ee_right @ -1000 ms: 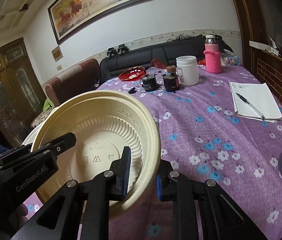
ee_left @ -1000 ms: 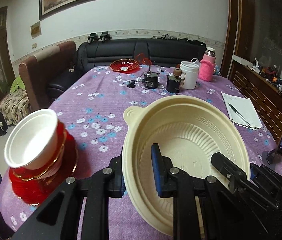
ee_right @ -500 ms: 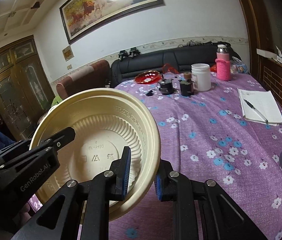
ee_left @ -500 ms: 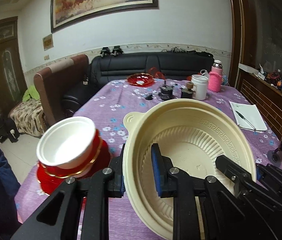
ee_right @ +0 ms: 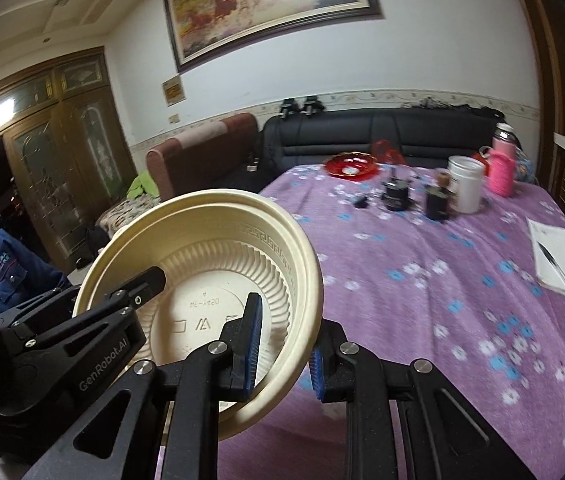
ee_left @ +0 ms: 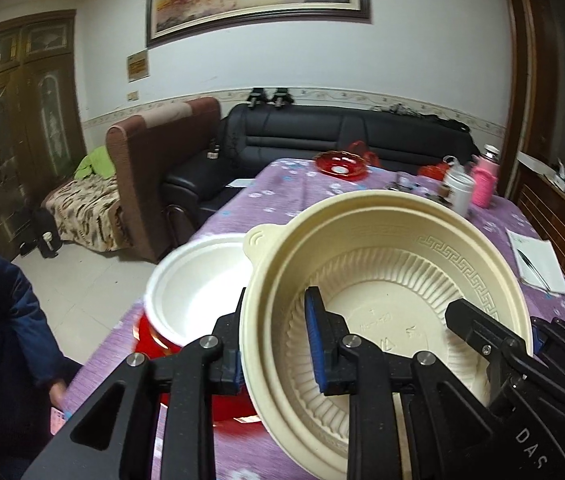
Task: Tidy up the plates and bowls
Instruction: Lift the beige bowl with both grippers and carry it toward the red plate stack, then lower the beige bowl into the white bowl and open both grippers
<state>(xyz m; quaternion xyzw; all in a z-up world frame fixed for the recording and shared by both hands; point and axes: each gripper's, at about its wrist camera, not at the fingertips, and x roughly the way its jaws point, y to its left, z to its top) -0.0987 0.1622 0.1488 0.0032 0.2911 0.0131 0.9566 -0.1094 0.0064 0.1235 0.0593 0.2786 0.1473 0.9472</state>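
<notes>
I see both grippers clamped on the cream bowl [ee_left: 386,304], which is held in the air: left gripper [ee_left: 278,352] on the rim nearest it, right gripper [ee_right: 282,348] on the opposite rim. Just left of the left gripper, a white bowl [ee_left: 198,284] sits on red dishes [ee_left: 154,332]. Risk: uneven pull could flex the thin rim out of a pad, or tip that stack.

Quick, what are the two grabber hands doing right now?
Left gripper: shut on the cream bowl's rim.
Right gripper: shut on the same bowl's opposite rim.
</notes>
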